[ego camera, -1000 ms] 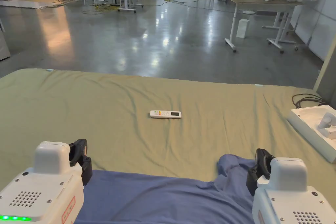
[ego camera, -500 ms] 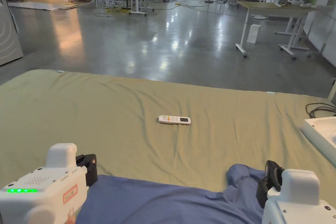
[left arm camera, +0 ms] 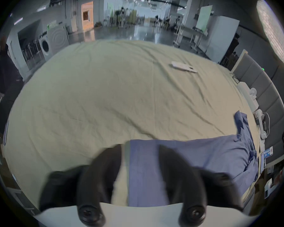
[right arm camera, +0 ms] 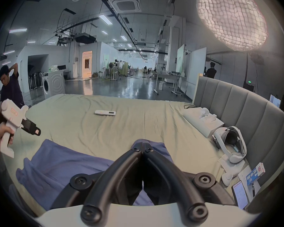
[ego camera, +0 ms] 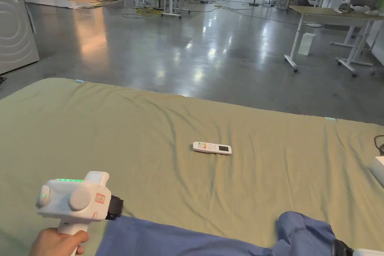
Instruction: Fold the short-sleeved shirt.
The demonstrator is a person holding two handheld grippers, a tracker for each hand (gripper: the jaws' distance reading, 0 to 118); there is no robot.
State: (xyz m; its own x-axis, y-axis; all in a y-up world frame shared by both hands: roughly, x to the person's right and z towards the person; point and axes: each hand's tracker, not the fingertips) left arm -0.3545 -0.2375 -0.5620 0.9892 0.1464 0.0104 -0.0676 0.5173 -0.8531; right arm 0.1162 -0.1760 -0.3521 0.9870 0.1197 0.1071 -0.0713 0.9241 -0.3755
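Observation:
A blue short-sleeved shirt (ego camera: pixel 180 240) lies spread along the near edge of the olive sheet (ego camera: pixel 131 136); its right sleeve (ego camera: pixel 302 226) is bunched up. A hand holds my left gripper (ego camera: pixel 117 208) turned on its side at the shirt's far left corner. In the left gripper view its jaws (left arm camera: pixel 140 149) stand open, with the shirt's (left arm camera: pixel 195 155) edge beneath the gap. My right gripper (ego camera: pixel 340 248) is at the bunched sleeve. In the right gripper view its jaws (right arm camera: pixel 143 147) are shut on the blue fabric (right arm camera: pixel 64 161). The left gripper (right arm camera: pixel 31 129) hangs just above the sheet there.
A white remote (ego camera: pixel 212 148) lies mid-bed. Along the right side sit a white box (right arm camera: pixel 202 120), a headset (right arm camera: pixel 229 142), a phone (right arm camera: pixel 239 193) and a carton, against a grey headboard (right arm camera: pixel 246 106). A person (right arm camera: pixel 10 86) stands left of the bed, near a washing machine (ego camera: pixel 15 35).
The head camera has swung, shifting the scene right and down. My left gripper has rolled onto its side at the shirt's left corner. The right gripper has sunk to the frame's bottom edge.

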